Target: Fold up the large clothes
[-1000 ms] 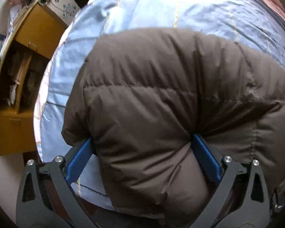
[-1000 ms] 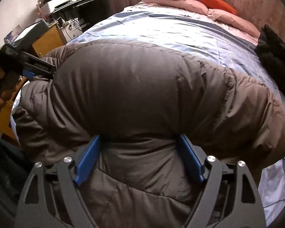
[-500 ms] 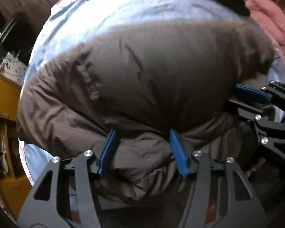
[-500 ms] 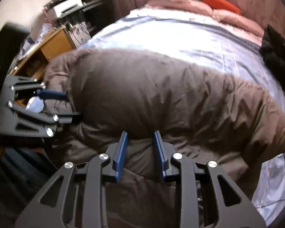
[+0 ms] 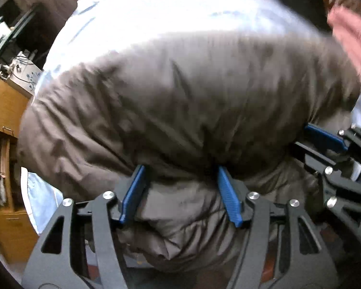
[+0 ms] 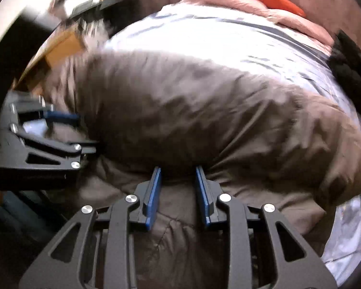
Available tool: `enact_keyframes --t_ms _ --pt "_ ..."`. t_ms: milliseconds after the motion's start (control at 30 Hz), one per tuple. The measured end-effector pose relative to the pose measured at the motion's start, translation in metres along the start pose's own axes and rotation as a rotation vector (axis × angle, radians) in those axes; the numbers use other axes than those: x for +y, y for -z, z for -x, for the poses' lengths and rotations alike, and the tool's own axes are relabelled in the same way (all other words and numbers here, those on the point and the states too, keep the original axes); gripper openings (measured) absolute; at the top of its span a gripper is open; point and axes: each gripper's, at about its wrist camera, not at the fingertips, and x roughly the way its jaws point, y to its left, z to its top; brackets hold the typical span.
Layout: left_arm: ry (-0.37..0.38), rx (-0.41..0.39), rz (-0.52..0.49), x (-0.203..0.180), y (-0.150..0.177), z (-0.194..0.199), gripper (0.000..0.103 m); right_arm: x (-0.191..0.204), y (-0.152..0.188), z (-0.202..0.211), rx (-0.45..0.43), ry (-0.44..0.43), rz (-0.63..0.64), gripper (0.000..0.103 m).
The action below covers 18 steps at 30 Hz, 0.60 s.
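Two bunches of fabric are held at the near edge of the brown puffer jacket point(image 5: 192, 101), one by each pair of tongs. The left tongs point(image 5: 180, 192) are set fairly wide, with a thick roll of padding caught between the blue pads; the right tongs point(image 6: 178, 192) are drawn closer together and pinch a narrower fold of the same hem.

Slippage is the main risk that can be judged from this. The shell looks smooth and slick, and the filling is springy, so a bulky bunch could be squeezed out of the wider left grip if the edge is pulled hard or lifted quickly. An uneven fold could also result if one side is carried further than the other, since the two grips are of unequal depth. Only the outer layers may be caught, in which case the lower layers would be left behind on the bed point(image 6: 216, 31).

The jacket is seen as a puffy, quilted, rounded mound, creased along its stitching and already doubled over itself. It lies across the pale blue bed cover, near the foot, with the wooden cabinet point(image 5: 4, 110) just beside its left end. Both views are blurred.
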Motion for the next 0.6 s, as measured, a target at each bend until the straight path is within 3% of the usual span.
enact_keyframes --t_ms 33,67,100,167,267,400,600 --pt "-0.001 -0.061 0.025 0.004 -0.002 0.012 0.086 -0.007 -0.004 0.01 -0.04 0.004 -0.028 0.034" --pt "-0.005 -0.11 0.05 0.008 -0.005 0.021 0.089 -0.017 -0.01 0.024 -0.102 0.031 -0.057 0.048" --pt "-0.01 -0.15 0.083 0.013 -0.008 0.027 0.092 -0.025 -0.013 0.033 -0.143 0.061 -0.077 0.067" --pt "-0.005 -0.147 0.125 0.02 -0.013 0.025 0.094 -0.043 -0.019 0.041 -0.192 0.129 -0.118 0.078" --pt "0.011 -0.074 0.19 0.028 -0.024 0.002 0.094 -0.079 -0.024 0.035 -0.173 0.154 -0.237 0.078" --pt "-0.014 0.01 0.204 0.023 -0.033 -0.026 0.099 -0.117 -0.017 0.0 -0.041 0.181 -0.382 0.078" --pt "-0.013 0.088 0.221 0.028 -0.035 -0.049 0.101 -0.115 -0.008 -0.04 0.068 0.171 -0.364 0.085"
